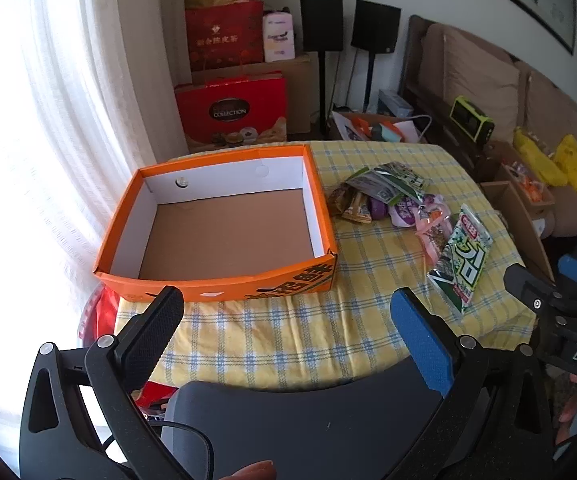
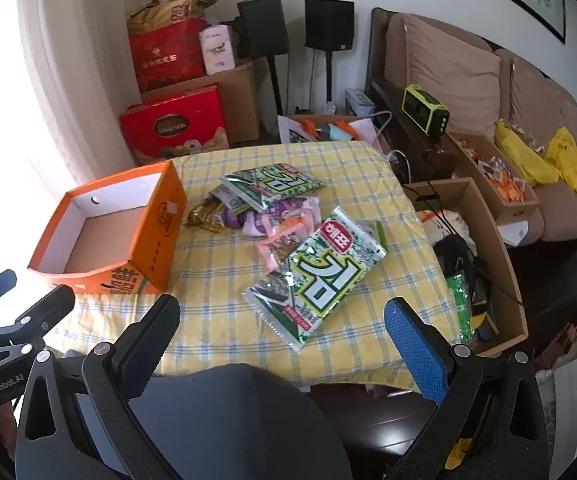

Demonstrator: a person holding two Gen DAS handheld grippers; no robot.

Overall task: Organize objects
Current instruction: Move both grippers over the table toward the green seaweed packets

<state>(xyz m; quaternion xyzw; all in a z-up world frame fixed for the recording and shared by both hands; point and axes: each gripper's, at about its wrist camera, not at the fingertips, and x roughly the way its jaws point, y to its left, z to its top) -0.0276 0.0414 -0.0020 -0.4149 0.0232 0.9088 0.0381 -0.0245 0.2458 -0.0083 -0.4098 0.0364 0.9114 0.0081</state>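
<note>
Both grippers wide open, nothing between the jaws. Right gripper (image 2: 282,330) sits at bottom of its frame. The large green-and-white foil seaweed packet (image 2: 317,276) lies on the yellow checked tablecloth (image 2: 224,320) just above it at centre, long axis running lower left to upper right. Left gripper (image 1: 288,318) faces the empty orange cardboard box (image 1: 224,280), centre left. Right hand nearer the packets. Smaller purple and pink snack packets (image 2: 272,222) overlap; count unclear.
</note>
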